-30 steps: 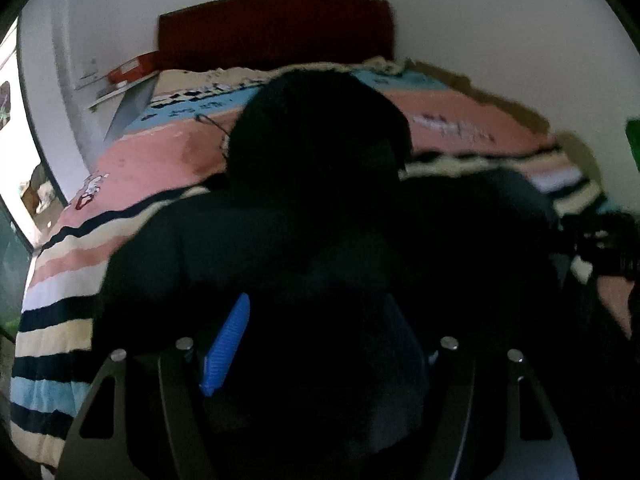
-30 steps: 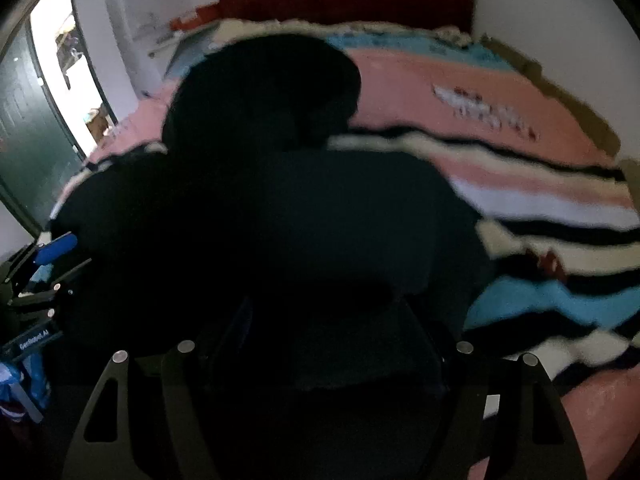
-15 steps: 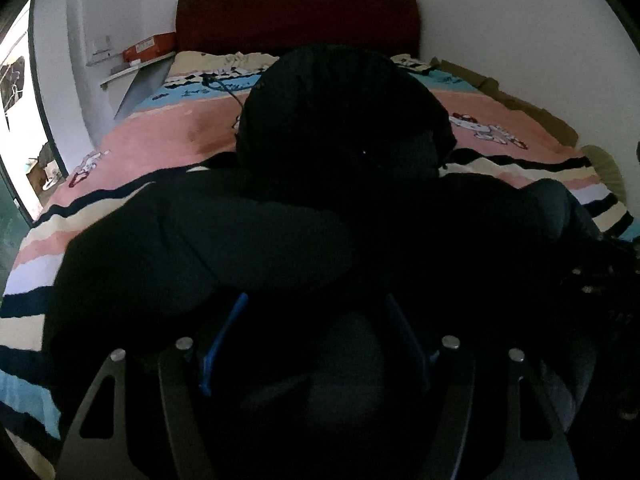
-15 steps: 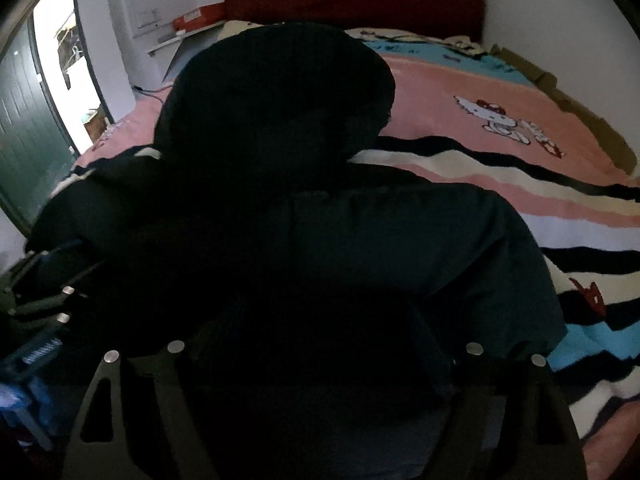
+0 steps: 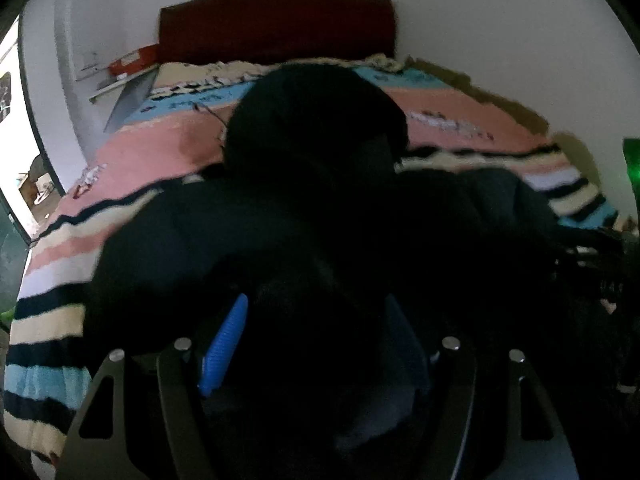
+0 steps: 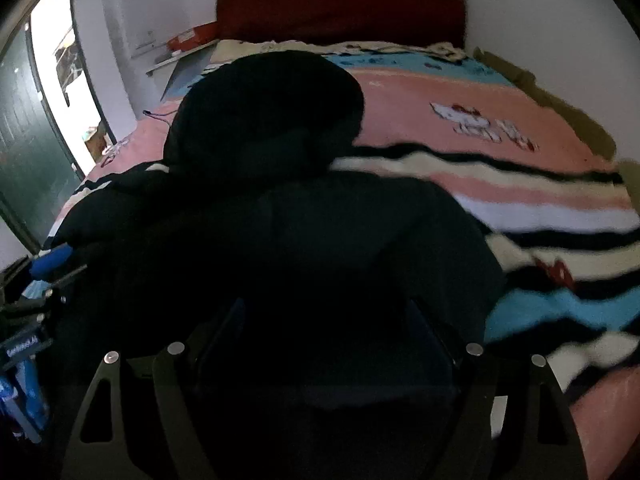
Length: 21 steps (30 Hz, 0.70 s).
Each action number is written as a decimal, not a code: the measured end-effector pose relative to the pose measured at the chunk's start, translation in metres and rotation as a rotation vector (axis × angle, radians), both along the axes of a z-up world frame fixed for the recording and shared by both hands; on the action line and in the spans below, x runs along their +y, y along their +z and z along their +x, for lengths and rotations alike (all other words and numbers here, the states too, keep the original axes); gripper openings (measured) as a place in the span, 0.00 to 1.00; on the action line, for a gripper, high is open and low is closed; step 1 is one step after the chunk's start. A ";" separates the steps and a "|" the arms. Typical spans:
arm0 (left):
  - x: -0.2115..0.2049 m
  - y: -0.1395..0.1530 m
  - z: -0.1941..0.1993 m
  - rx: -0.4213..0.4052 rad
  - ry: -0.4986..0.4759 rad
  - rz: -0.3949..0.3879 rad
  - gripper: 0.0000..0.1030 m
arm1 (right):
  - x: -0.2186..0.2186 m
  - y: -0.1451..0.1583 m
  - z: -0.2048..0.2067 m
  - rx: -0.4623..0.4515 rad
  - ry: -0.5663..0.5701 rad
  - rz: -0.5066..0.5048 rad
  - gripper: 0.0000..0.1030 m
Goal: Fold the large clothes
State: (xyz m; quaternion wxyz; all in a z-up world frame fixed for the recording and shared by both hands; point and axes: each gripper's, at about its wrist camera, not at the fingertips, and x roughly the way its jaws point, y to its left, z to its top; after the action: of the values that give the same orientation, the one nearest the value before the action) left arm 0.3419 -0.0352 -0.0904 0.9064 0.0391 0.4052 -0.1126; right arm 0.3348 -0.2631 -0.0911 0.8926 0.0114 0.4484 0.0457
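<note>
black padded hooded jacket (image 5: 304, 216) is seen spread across the striped pink, cream, black and blue blanket (image 5: 160, 152), with its rounded hood (image 5: 316, 120) pointed toward the dark red headboard (image 5: 276, 24). in the left wrist view, the left gripper (image 5: 316, 320) is buried in the near edge of the jacket. dark fabric is bunched between its two blue ribbed fingers (image 5: 226, 344), which are set apart and are gripping that fold. an orange-red box (image 5: 132, 60) is seen on a shelf by the white wall. the right gripper is visible only as dark hardware at the right edge.

in the right wrist view, the jacket (image 6: 280, 240) fills the centre, hood (image 6: 264, 112) farthest away, on the blanket (image 6: 520, 200). the right gripper (image 6: 324, 320) is sunk into the near hem, and its fingers are so dark that it cannot be told whether fabric is pinched. the left gripper (image 6: 48, 264) is seen at the left edge. a dark green door (image 6: 28, 136) stands open at far left.
</note>
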 end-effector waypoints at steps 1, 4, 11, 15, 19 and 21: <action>-0.004 -0.011 -0.002 0.028 -0.007 0.005 0.68 | -0.003 -0.007 -0.004 0.019 -0.010 0.002 0.78; -0.009 -0.022 0.001 0.064 -0.001 0.036 0.68 | -0.010 -0.029 -0.004 0.084 -0.038 0.026 0.81; 0.015 0.007 0.006 0.103 -0.056 -0.036 0.68 | -0.012 -0.011 0.001 0.131 -0.015 0.008 0.82; 0.048 0.046 0.034 0.073 -0.048 -0.070 0.68 | -0.024 0.033 0.016 0.066 0.007 0.025 0.82; 0.073 0.082 0.080 0.051 -0.022 -0.084 0.68 | -0.043 0.076 0.054 0.006 -0.012 0.046 0.83; 0.081 0.097 0.112 0.040 -0.014 -0.105 0.68 | -0.047 0.093 0.084 -0.020 -0.011 0.019 0.84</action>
State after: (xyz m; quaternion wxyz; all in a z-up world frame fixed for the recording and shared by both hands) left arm 0.4539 0.0454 0.0070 0.8982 -0.0078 0.4164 -0.1409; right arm 0.4187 -0.3101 0.0017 0.8972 0.0220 0.4387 0.0450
